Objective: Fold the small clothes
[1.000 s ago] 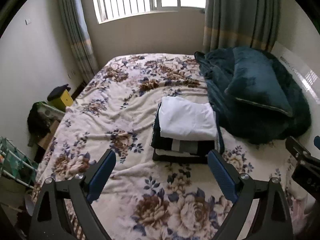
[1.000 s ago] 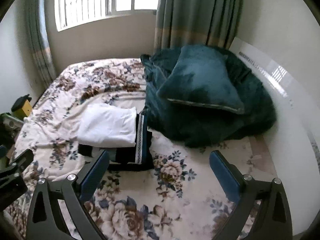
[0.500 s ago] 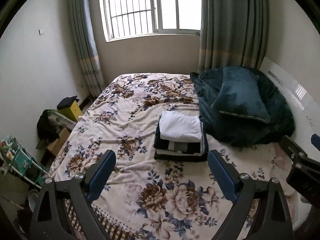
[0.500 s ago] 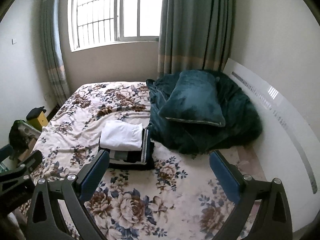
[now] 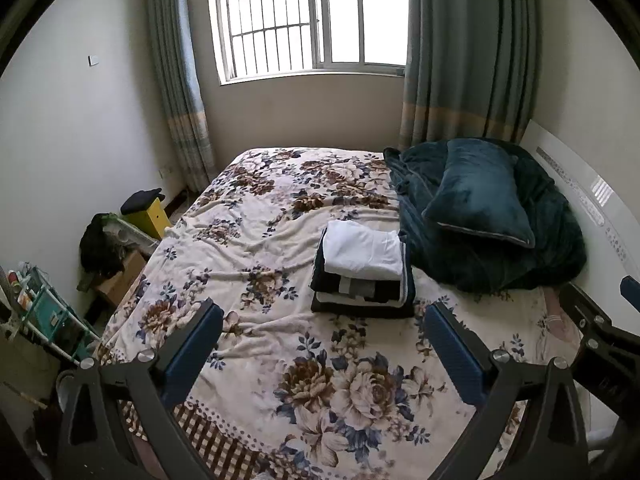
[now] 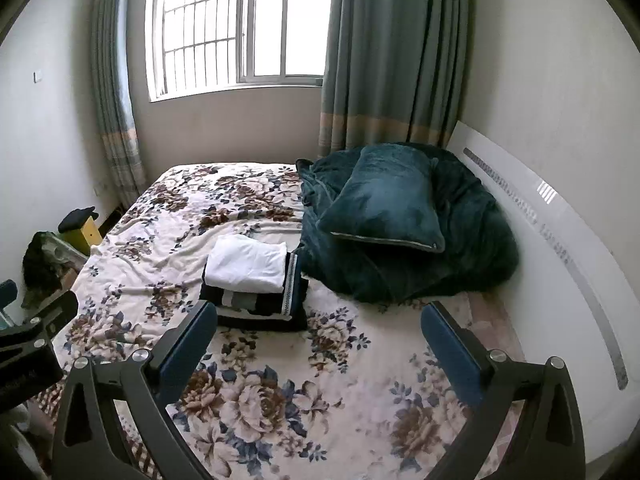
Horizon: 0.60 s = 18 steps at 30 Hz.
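A stack of folded clothes lies on the flowered bed, a white garment on top of dark ones. It also shows in the right wrist view, white garment on top. My left gripper is open and empty, held back above the bed's near edge, well short of the stack. My right gripper is open and empty, also held back from the stack. Each gripper's body shows at the edge of the other's view.
A dark teal blanket with a teal pillow fills the bed's right side, against a white headboard. Left of the bed stand a yellow box, a heap of dark things and a green rack. A curtained window is behind.
Both grippers have pulled back and up from the stack, so the stack looks smaller and more of the room shows. Both stay open. The stack has not moved.
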Tool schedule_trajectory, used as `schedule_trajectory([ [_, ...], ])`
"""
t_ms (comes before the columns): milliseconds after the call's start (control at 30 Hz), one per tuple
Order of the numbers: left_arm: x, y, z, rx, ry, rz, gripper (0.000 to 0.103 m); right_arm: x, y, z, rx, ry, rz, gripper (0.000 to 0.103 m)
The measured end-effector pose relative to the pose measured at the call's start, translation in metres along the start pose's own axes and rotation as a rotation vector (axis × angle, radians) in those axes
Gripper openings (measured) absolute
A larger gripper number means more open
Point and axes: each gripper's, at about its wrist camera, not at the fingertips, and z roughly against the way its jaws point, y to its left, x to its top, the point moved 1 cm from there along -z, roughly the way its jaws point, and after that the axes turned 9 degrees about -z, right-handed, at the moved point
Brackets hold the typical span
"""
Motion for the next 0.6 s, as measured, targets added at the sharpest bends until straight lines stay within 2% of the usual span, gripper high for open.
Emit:
schedule_trajectory([
  [600,-0.003,0.004,0.014,0.015,0.001,0.005,0.103,0.001,-0.001,0.003,0.038,0.010,0.006,0.103],
])
